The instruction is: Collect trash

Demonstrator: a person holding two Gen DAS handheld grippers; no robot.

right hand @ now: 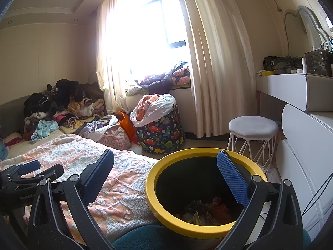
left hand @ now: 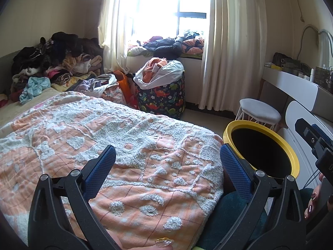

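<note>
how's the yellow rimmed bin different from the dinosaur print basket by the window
The yellow rimmed bin looks rigid, with a plain dark inside; the dinosaur print basket looks like soft fabric, patterned all over. The bin is filled low, only some scraps at its bottom, while the basket overflows with a white bag and orange cloth. The bin stands beside the bed near both open grippers; the basket sits farther off, near the curtain. Both are round, open-topped, and upright.
</note>
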